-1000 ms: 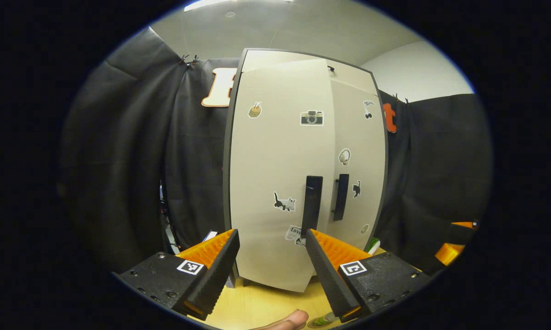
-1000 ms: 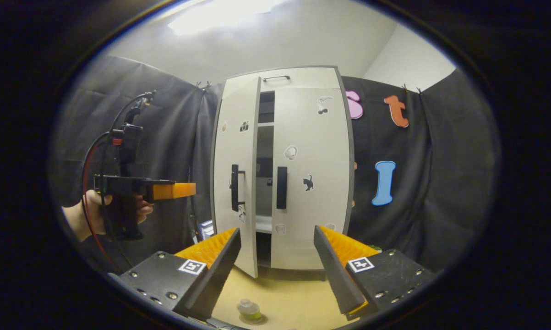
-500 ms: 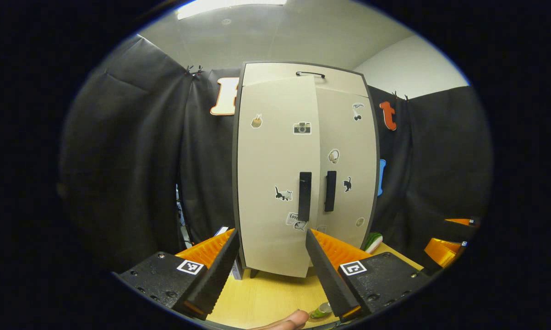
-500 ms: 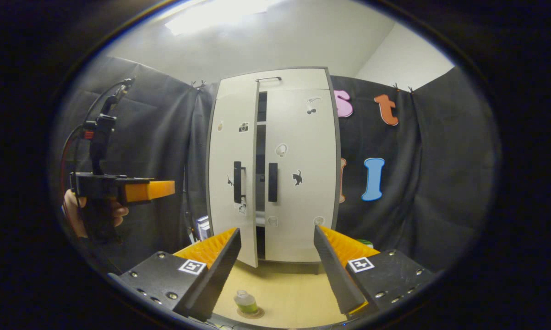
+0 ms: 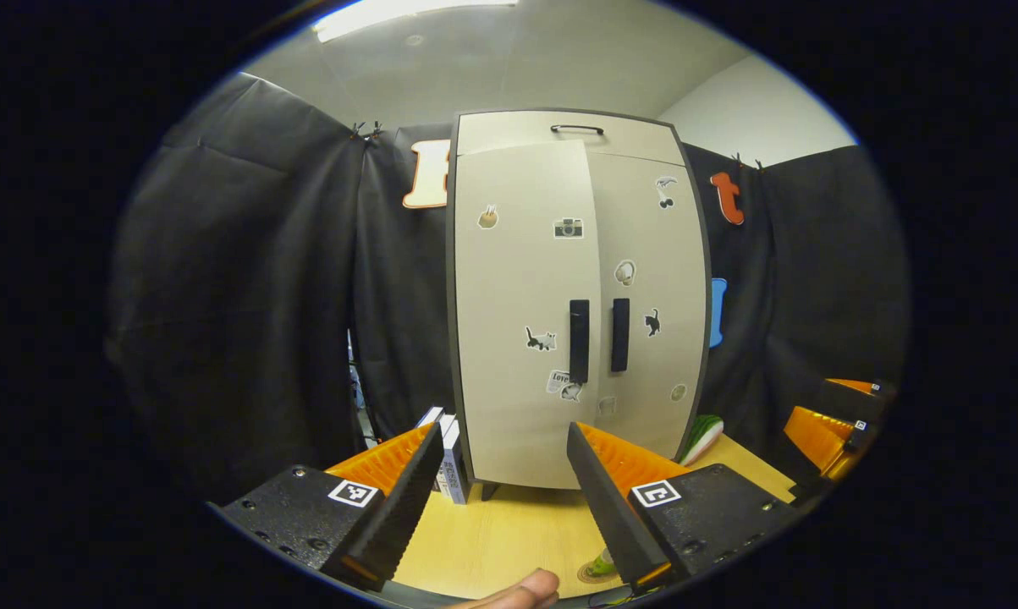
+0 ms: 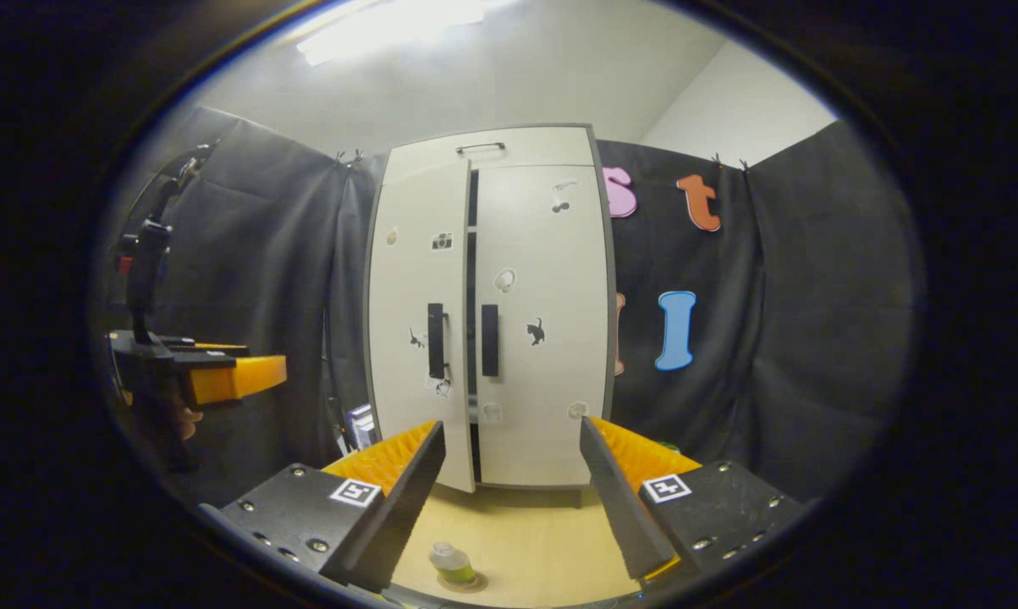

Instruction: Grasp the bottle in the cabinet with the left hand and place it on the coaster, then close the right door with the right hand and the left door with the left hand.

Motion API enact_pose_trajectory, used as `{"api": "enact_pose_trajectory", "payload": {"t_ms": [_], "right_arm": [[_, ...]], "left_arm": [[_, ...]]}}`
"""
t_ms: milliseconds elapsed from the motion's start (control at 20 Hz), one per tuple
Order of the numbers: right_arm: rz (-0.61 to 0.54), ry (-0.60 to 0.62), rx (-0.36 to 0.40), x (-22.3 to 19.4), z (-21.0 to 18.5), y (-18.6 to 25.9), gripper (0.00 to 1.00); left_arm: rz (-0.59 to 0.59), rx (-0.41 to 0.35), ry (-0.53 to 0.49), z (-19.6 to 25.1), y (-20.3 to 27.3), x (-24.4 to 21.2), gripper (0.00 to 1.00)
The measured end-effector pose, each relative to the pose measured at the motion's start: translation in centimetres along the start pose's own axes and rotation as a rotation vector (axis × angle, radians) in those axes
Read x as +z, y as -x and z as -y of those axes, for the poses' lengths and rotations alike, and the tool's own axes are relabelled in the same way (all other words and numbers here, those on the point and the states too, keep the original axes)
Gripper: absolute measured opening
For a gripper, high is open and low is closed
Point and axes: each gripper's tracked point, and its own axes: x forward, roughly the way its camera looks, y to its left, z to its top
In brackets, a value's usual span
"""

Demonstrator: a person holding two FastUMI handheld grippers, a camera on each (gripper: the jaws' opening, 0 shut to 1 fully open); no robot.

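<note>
While parted and empty, left gripper (image 5: 500, 491) and right gripper (image 6: 513, 486) both face cabinet (image 6: 487, 313). Bottle (image 6: 451, 562) upright on coaster (image 6: 464, 584) at worktop (image 6: 534, 550) front edge. Right door (image 6: 542, 330) flush, left door (image 6: 420, 330) slightly ajar.

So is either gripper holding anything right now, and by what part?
Nothing is held. The left gripper and right gripper are both open and empty.

A staged recording booth inside an office-like room: black cloth (image 6: 246, 245) hangs as walls on clips, behind a small sticker-covered cabinet (image 6: 492, 313) on a wooden bench (image 6: 525, 541), under a plain white ceiling (image 6: 509, 76) with a strip light (image 6: 390, 17).
</note>
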Motion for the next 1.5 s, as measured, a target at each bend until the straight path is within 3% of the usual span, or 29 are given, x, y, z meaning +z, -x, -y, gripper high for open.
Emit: {"api": "enact_pose_trajectory", "payload": {"t_ms": [350, 700, 1100, 1500], "right_arm": [[-0.022, 0.006, -0.033, 0.6, -0.7, -2.3, 0.94], [-0.041, -0.015, -0.085, 0.9, -0.3, -3.6, 0.94], [-0.061, 0.031, -0.076, 0.3, -1.9, -4.0, 0.94], [-0.047, 0.007, -0.072, 0.9, -3.1, -5.2, 0.97]], "left_arm": [[0.051, -0.066, -0.028, 0.4, -1.7, 1.3, 0.95], [0.010, -0.094, -0.009, 0.0, -2.7, 0.3, 0.94], [-0.011, -0.116, -0.033, -0.7, -2.0, -1.4, 0.95], [-0.020, -0.112, 0.014, -1.6, -2.5, -0.7, 0.95]]}}
